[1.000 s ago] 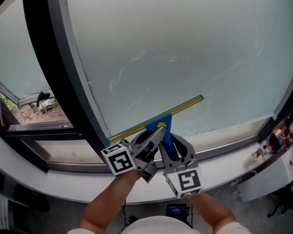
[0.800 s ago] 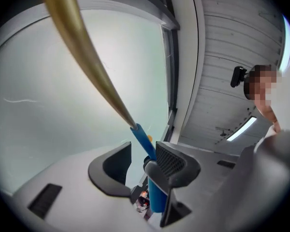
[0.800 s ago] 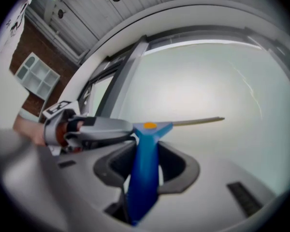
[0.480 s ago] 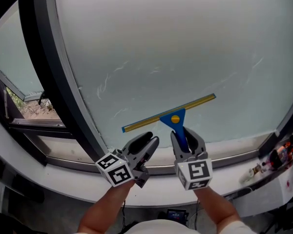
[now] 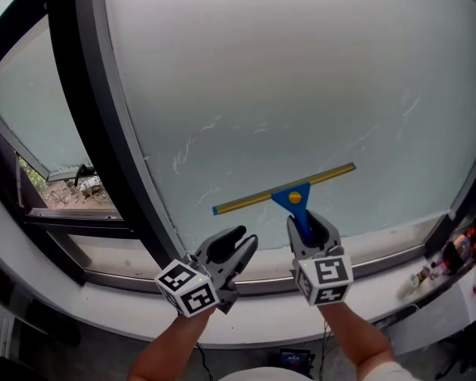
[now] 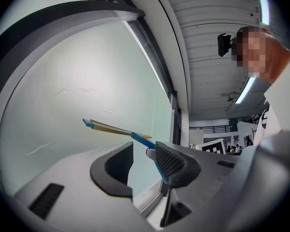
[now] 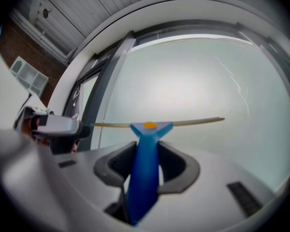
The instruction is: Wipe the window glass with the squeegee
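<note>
Squeegee (image 5: 285,190) control sits with the right gripper (image 5: 309,224) alone. Its fingers are clamped on the blue handle, one on each side, so the yellow-edged blade is held out ahead across the lower part of the window glass (image 5: 301,78). The blade appears laid against the pane, its right end a little higher. That one-handed hold probably suits a pulling stroke. The left gripper (image 5: 245,239) hangs just beside it, left of the handle. Its fingers have just been opening and stand wide apart with nothing between them; the squeegee shows beyond them. Both forearms reach in over the white sill (image 5: 135,267), and both grippers point toward the glass, the left one rolled a little to one side.
</note>
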{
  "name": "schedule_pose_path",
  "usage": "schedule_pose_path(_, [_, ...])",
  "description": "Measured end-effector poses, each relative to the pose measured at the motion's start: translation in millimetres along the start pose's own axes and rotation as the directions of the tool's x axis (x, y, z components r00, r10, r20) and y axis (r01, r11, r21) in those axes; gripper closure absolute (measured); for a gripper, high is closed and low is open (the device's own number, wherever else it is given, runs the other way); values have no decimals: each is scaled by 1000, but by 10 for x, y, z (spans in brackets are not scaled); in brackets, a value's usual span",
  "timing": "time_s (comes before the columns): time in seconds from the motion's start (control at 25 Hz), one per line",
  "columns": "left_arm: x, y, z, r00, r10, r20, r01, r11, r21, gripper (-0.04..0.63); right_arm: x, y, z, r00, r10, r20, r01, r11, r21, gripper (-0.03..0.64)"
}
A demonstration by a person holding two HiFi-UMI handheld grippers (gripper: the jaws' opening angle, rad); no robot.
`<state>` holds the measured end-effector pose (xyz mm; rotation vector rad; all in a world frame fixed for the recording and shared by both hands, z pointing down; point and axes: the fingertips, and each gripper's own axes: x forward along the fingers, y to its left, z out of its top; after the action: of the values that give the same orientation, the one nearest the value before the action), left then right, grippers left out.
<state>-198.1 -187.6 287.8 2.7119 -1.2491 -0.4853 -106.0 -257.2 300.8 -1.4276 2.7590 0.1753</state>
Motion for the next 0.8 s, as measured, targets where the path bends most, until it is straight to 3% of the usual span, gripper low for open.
schedule_pose_path(0.44, [-219,-39,112,999,21,-33,-19,998,58,443,37,-93,144,999,-34,-25,35,999,39,469])
schedule_pose_path(0.8, [189,-176,798,1000,-12,27,7,979,202,448,429,-737,1095,994,-76,76,77,997,-9,469])
